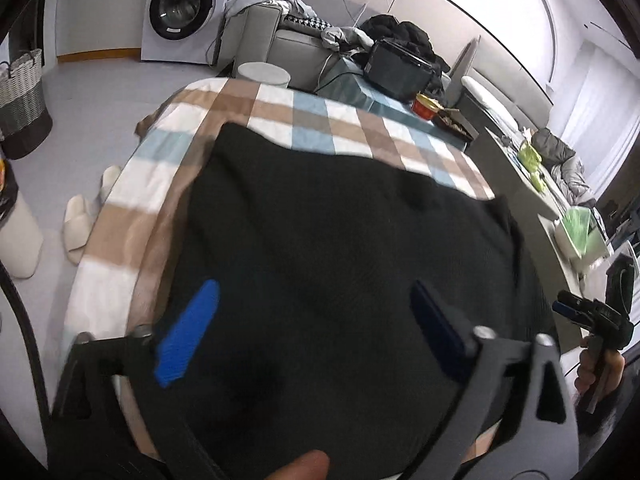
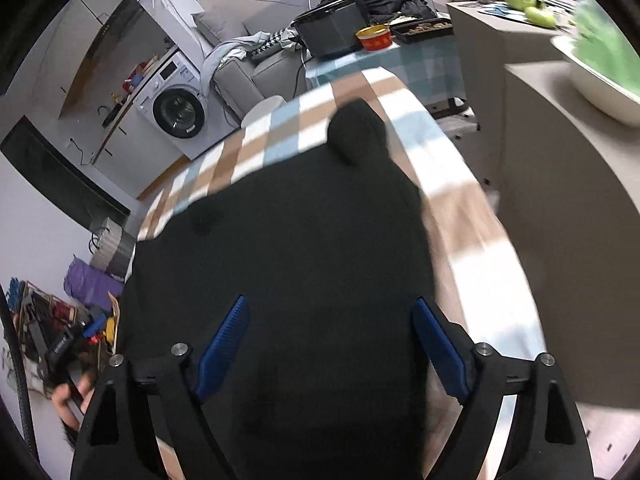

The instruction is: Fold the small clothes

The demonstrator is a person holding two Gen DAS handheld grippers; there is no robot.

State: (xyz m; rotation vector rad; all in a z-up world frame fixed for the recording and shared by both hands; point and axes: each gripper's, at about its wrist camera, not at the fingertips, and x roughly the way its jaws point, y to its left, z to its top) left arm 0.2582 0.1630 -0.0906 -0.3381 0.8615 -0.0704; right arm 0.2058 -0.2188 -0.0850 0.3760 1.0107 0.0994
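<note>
A black garment (image 1: 332, 260) lies spread flat on a table covered with a checked cloth (image 1: 280, 112). My left gripper (image 1: 312, 320) hovers over its near part, jaws wide open and empty. In the right wrist view the same black garment (image 2: 288, 240) fills the middle, with a small rounded tab at its far end. My right gripper (image 2: 328, 336) is also wide open and empty above the garment's near part. The right gripper (image 1: 592, 312) shows at the right edge of the left wrist view, held in a hand.
A washing machine (image 1: 180, 8) and a grey sofa (image 1: 288, 44) with piled clothes stand behind. A side table carries a black box (image 1: 396, 64) and a red bowl (image 1: 426, 106). Slippers (image 1: 80, 224) lie on the floor at left. A beige counter (image 2: 560, 152) stands at right.
</note>
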